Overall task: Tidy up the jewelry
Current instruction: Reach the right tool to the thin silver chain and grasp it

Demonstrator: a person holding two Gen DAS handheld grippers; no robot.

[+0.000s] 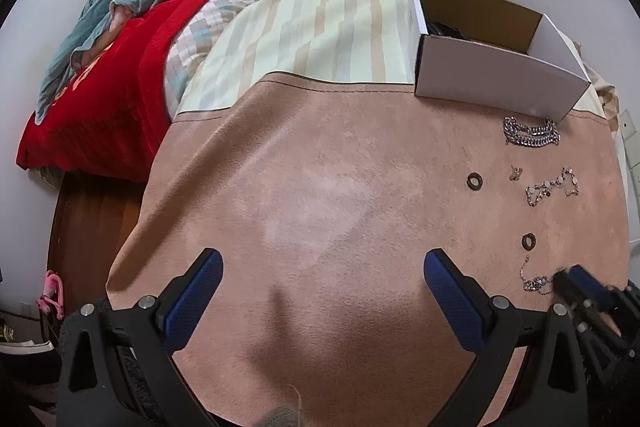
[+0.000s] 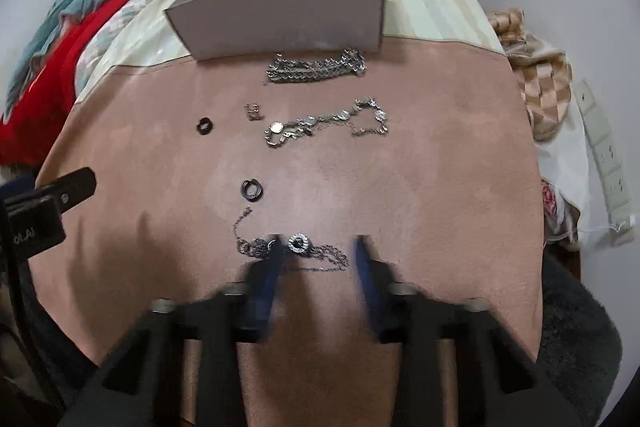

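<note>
**Mia:** Where is the necklace with the round ring charm?

**Ben:** It lies on the pink cloth, right at the tips of the right gripper; the charm sits just inside the left finger, and the thin chain runs across the gap to the other finger; some chain spills out past the left finger too.

**Mia:** Are those fingers squeezing it?

**Ben:** No; they look blurry, and they stand a little apart with the chain between them; the pads do not press on it.

**Mia:** And the left gripper?

**Ben:** Its fingers are spread wide over bare cloth; nothing is between them.

**Mia:** What else is close?

**Ben:** A dark ring lies just past the necklace; farther on come another dark ring, a tiny gold piece and a bracelet of little discs; a thick silver chain lies just in front of the white box.

**Mia:** Is there room to move?

**Ben:** Yes; the cloth is bare to the right and in the middle; the box stands at the far edge on a striped cloth.

**Mia:** And the room?

**Ben:** A bed with red and blue covers is on the left; white walls are all around.
</note>
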